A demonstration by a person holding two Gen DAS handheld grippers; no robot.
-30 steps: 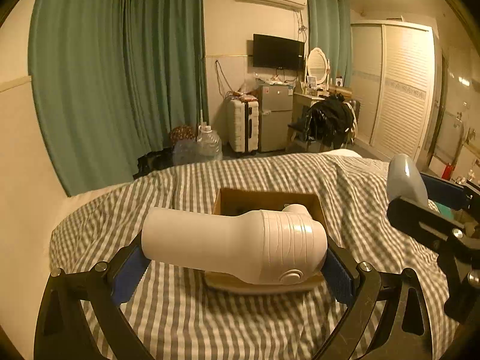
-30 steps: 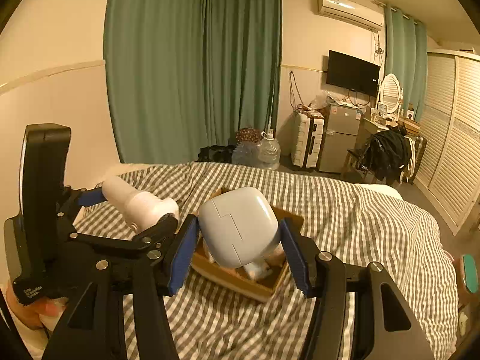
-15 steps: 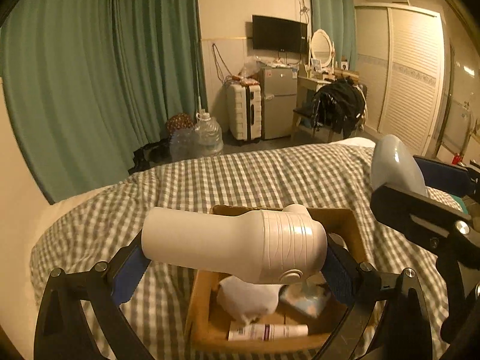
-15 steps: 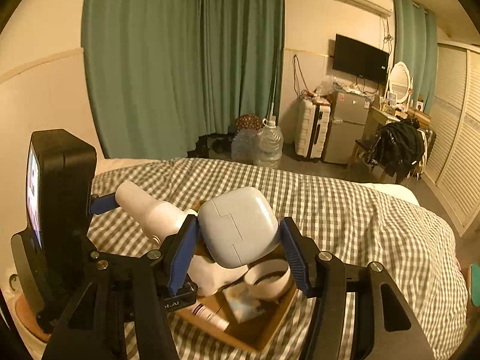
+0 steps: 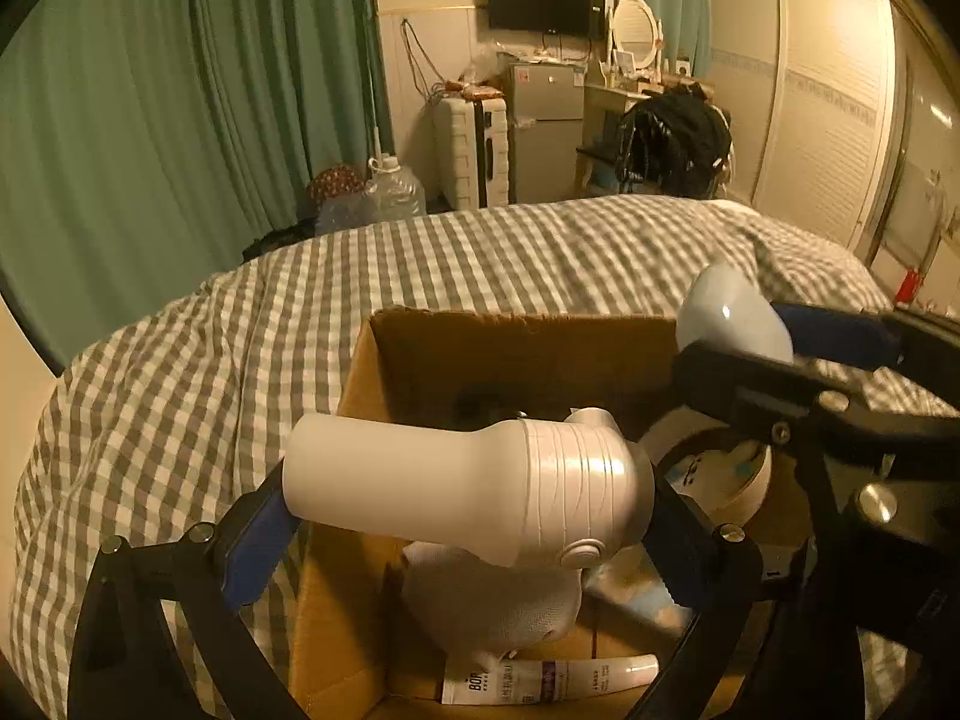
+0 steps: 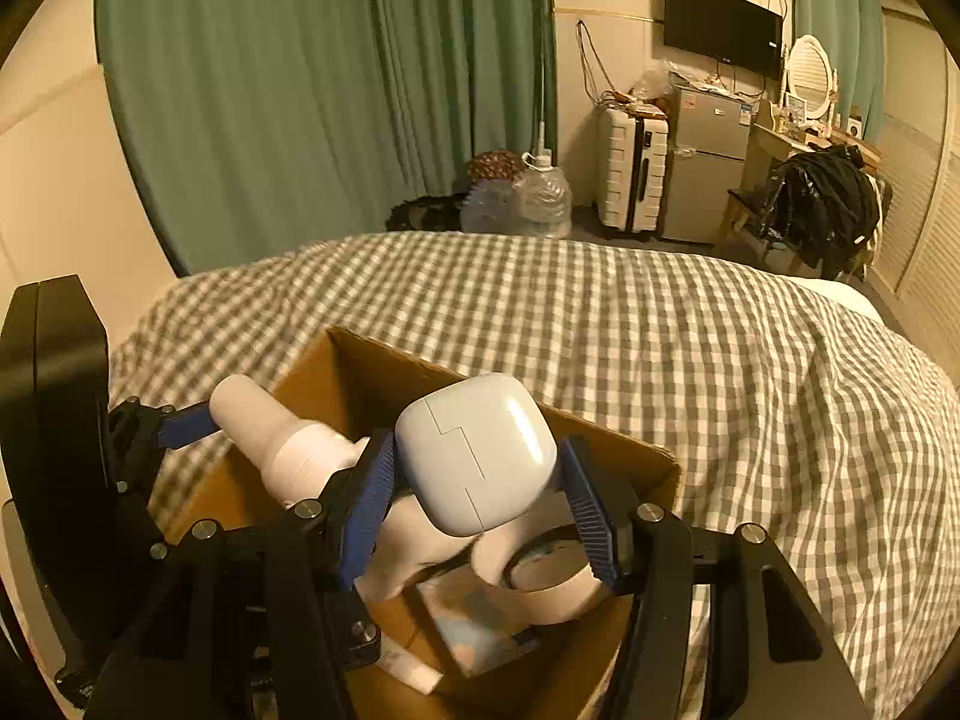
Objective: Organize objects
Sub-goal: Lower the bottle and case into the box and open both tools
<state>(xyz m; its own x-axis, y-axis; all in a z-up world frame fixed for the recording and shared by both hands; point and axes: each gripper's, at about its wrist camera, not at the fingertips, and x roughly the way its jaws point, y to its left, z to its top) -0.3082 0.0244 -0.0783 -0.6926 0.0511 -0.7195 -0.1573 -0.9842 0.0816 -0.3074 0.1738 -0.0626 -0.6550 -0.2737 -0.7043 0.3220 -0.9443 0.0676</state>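
Since the frame a second back, both of my grippers have come forward and down over the open brown cardboard box [image 5: 384, 360], which now fills the lower half of each view where before only its far rim showed. From the left wrist camera, my left gripper [image 5: 462, 516] is clamped on a white plastic handheld device with a smooth cylindrical handle and a ribbed, bulbous head [image 5: 462, 483]; the device lies crosswise between the blue-padded fingers, suspended above the box opening. Under it, inside the box, I can see a crumpled white cloth item [image 5: 492, 600], a white squeeze tube with printed lettering [image 5: 552, 675] lying flat along the near wall, and a roll of pale tape [image 5: 744, 480] to the right. My right gripper enters from the right edge of this view, carrying something pale and rounded. The box sits on a bed spread with a grey-and-white checked duvet [image 5: 180, 396]. From the right wrist camera, my right gripper [image 6: 477, 495] is squeezed on a glossy pale-blue rounded case with a stepped seam across its face [image 6: 477, 453], held above the near right part of the box. To the left in this view, the white device in the left gripper hangs over the box's left side. Below the case the tape roll and a flat bluish packet [image 6: 480, 618] lie on the box floor. Green curtains [image 6: 300, 90] hang beyond the bed.
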